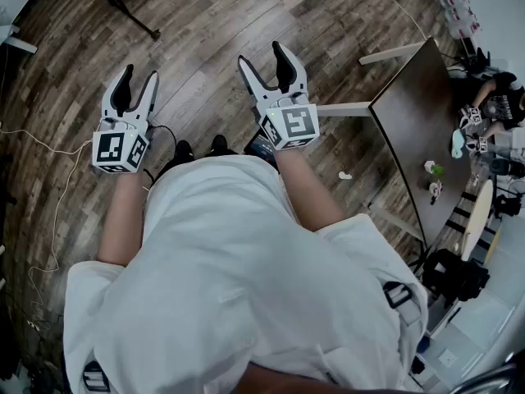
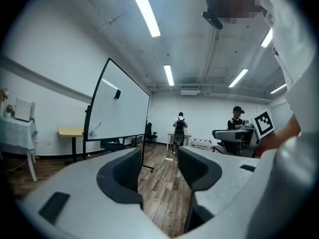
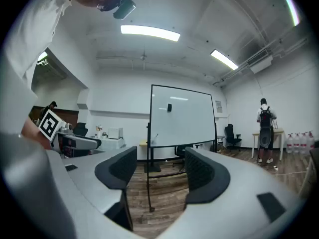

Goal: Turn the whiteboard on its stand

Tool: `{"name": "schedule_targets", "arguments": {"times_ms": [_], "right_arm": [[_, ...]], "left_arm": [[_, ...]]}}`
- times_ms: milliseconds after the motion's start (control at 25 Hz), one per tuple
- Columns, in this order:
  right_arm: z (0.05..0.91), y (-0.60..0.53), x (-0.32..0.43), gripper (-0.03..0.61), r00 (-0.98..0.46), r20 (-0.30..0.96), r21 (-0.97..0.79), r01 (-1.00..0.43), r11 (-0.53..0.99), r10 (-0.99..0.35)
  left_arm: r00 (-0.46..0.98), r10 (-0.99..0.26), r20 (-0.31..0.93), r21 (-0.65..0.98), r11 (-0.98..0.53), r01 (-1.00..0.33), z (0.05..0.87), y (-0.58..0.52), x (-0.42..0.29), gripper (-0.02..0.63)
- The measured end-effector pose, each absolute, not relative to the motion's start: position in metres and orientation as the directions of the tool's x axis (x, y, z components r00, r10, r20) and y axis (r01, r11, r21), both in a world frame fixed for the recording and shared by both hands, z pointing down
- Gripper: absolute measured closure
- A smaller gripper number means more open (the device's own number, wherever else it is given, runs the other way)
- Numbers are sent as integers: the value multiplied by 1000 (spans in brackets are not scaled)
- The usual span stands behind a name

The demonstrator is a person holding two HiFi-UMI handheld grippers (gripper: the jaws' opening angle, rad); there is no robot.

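Floor point(image 1: 205, 39) free ahead; table point(image 1: 410, 113) right; whiteboard point(image 3: 182, 116) beyond.

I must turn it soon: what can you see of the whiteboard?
The whiteboard is a large white panel in a thin dark frame, upright on a dark stand whose feet rest on the wooden floor. It looks blank except a small dark item stuck near the top; a marker seems to lie on its lower ledge. It stands some way off in the room, and nothing but the stand touches it.
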State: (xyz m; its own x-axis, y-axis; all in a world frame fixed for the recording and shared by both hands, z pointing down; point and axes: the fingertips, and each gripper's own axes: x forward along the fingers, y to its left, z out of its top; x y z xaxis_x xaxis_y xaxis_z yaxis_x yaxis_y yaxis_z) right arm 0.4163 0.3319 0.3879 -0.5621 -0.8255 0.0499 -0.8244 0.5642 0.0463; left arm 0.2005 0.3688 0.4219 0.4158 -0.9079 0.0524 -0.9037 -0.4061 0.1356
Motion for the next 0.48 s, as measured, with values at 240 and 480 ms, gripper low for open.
{"name": "schedule_targets", "arguments": {"times_ms": [240,480], "right_arm": [[385,345,410,284,-545,53,38,-836,547,-837],[383,355,404,279,-595,30,3,-804,595,-803]], "left_arm": [[418,-909,14,118,-413,-903,400,371,186,403],[418,-908,0,129,-415,-901,393,376,179,403]]}}
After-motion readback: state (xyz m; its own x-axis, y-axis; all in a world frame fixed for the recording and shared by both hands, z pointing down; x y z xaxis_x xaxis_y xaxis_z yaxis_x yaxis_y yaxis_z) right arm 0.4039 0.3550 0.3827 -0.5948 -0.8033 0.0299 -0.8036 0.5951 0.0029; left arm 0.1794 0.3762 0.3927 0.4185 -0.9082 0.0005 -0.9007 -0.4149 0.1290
